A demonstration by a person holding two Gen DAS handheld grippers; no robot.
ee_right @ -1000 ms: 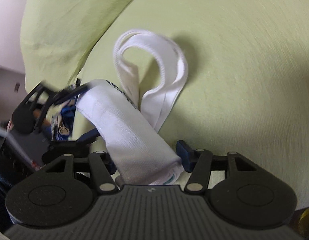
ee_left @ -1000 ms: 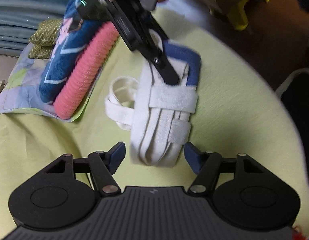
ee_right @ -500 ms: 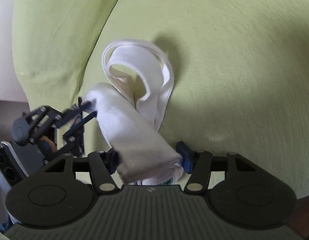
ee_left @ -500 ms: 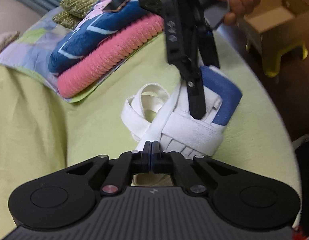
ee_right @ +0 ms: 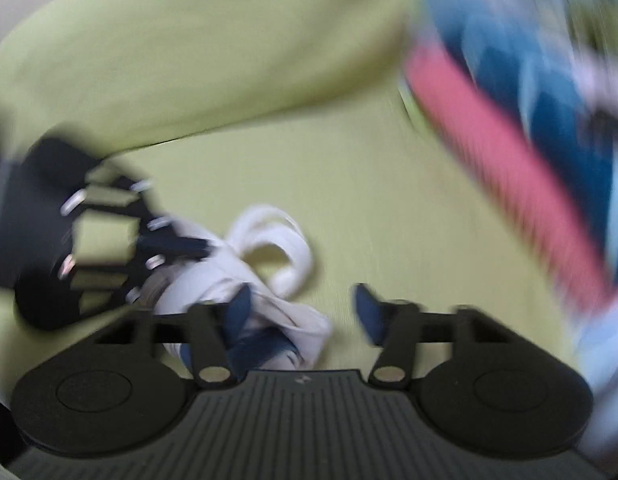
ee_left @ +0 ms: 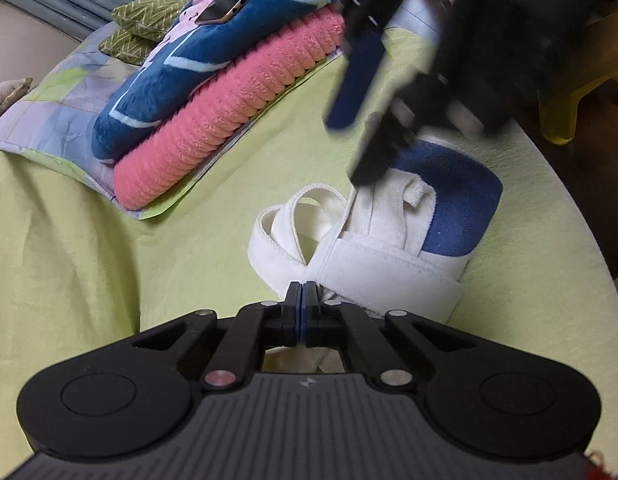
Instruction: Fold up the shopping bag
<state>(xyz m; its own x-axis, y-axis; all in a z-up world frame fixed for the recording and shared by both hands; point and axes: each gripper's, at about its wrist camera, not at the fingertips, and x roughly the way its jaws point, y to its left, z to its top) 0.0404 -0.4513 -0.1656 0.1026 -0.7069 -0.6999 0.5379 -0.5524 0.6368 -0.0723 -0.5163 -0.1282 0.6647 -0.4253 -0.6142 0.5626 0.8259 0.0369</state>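
Note:
The folded white shopping bag with a blue panel lies on the yellow-green cover, its white handle loops spilling to the left. My left gripper is shut at the bag's near edge; whether cloth is pinched is hidden. My right gripper is open; its left finger rests on the bag, which is blurred in this view. The right gripper's fingers hang blurred above the bag in the left wrist view. The left gripper shows at the left of the right wrist view.
A stack of pink and blue blankets with a phone on top lies at the back left. A yellow stool and a cardboard box stand off the surface's right edge. The yellow-green cover spreads around the bag.
My left gripper closed at the bag's near edge and stays shut. My right gripper let go of the bag, opened wider and is swinging away fast, blurring its view.

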